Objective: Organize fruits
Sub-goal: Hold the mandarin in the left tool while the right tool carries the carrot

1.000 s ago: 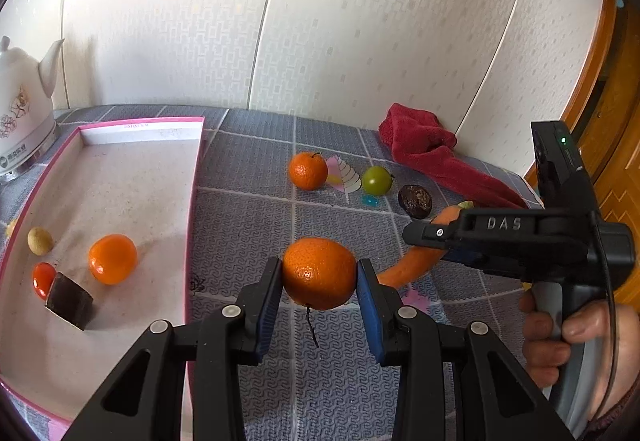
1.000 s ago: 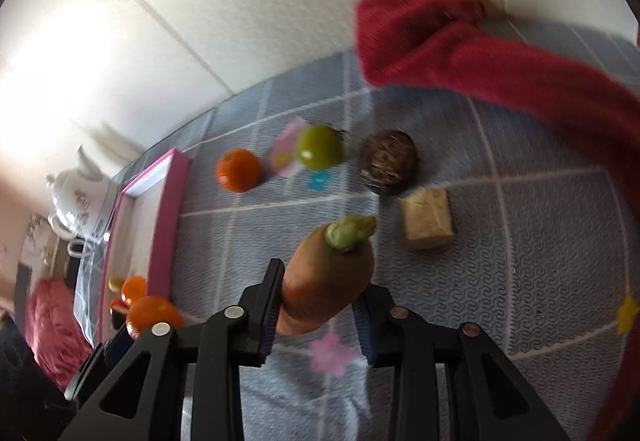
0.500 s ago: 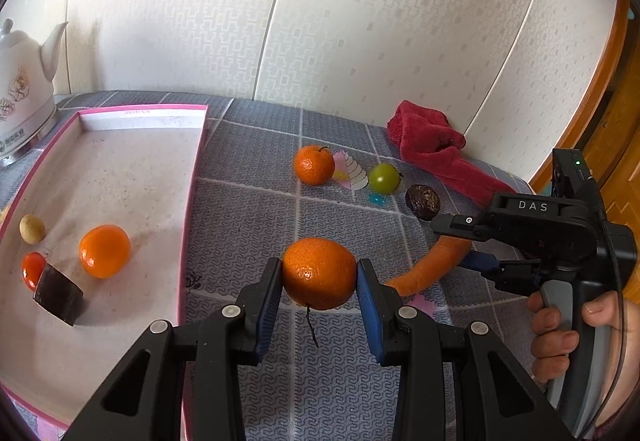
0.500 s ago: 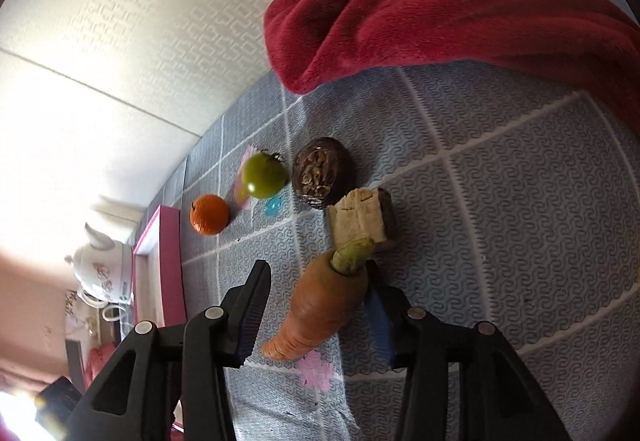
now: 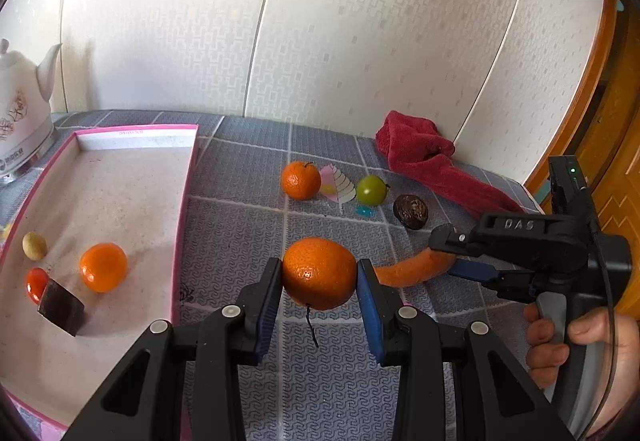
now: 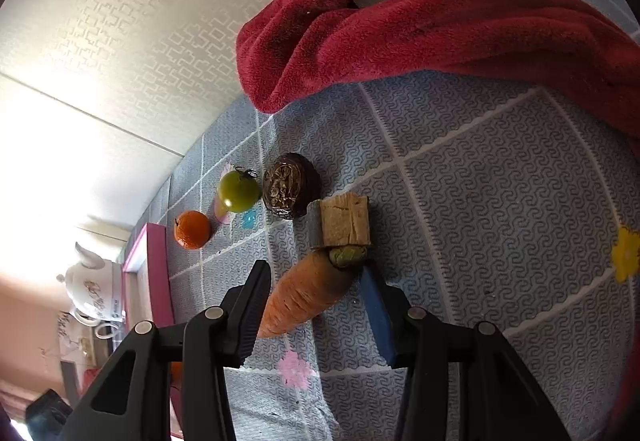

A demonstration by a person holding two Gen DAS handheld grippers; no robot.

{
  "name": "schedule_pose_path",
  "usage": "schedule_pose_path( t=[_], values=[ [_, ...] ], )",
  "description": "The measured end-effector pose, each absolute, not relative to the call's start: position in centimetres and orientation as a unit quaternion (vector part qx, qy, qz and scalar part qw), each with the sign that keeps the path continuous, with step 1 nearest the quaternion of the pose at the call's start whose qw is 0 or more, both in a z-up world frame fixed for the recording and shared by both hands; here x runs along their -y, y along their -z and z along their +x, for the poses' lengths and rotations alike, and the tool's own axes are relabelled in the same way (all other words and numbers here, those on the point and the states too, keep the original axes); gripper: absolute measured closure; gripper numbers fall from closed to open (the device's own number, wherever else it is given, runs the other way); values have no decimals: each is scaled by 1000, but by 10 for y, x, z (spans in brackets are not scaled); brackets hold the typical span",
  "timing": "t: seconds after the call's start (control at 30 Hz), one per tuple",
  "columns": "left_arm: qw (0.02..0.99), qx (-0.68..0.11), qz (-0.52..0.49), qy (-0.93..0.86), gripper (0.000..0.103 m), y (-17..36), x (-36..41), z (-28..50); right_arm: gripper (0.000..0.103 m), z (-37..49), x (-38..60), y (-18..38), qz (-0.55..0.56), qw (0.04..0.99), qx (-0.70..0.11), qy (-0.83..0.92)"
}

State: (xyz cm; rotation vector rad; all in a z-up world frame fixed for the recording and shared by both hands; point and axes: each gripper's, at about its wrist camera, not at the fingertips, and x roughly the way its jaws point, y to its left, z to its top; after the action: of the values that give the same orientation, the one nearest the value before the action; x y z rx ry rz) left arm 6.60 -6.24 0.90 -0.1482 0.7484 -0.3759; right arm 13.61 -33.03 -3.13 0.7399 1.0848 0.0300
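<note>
The left gripper (image 5: 319, 283) holds an orange (image 5: 319, 273) between its jaws, above the grey patterned tabletop (image 5: 240, 225) and just to the right of the pink tray (image 5: 182, 225). Both blue pads press on the sides of the fruit, and a thin dark stem hangs below it.

The carrot (image 6: 310, 291) lies on the tabletop between the jaws of the right gripper (image 6: 316, 305). These jaws have just been opening; there is a gap on each side, so the pads do not press the carrot now. Its green top end touches, or almost touches, a small beige block (image 6: 344, 223); the view is too distorted to say which.

Behind the block lie a dark wrinkled fruit (image 6: 291, 185), a green fruit (image 6: 239, 190) and a second orange (image 6: 193, 229), in a row toward the tray. A red towel (image 6: 420, 37) lies crumpled along the wall.

In the tray there are another orange (image 5: 103, 267), a small red fruit (image 5: 36, 283), a dark block (image 5: 61, 307) just beside it, and a small yellowish fruit (image 5: 34, 245). A white kettle (image 5: 20, 113) stands behind the tray. A hand (image 5: 580, 353) holds the handle of the right gripper.
</note>
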Motion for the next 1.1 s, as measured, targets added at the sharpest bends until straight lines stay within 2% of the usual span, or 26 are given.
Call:
schedule_pose_path(
  t=[0.03, 0.33, 0.7, 0.93, 0.97, 1.0, 1.1],
  values=[
    [912, -361, -72, 182, 66, -10, 62, 66, 63, 137, 327, 30, 333, 796, -506, -16],
    [922, -340, -68, 174, 66, -17, 56, 60, 72, 130, 306, 3, 266, 843, -465, -39],
    [930, -323, -74, 157, 66, -26, 44, 56, 78, 120, 270, -33, 188, 894, -398, -85],
    [930, -325, -84, 149, 66, -27, 39, 58, 81, 119, 255, -43, 165, 903, -383, -100],
    [931, -324, -85, 148, 66, -28, 38, 58, 83, 119, 255, -43, 167, 904, -381, -102],
    [931, -323, -86, 148, 66, -28, 37, 58, 100, 119, 256, -44, 167, 905, -378, -102],
    [930, -325, -87, 147, 66, -28, 38, 59, 101, 117, 259, -52, 177, 909, -361, -112]
  ],
)
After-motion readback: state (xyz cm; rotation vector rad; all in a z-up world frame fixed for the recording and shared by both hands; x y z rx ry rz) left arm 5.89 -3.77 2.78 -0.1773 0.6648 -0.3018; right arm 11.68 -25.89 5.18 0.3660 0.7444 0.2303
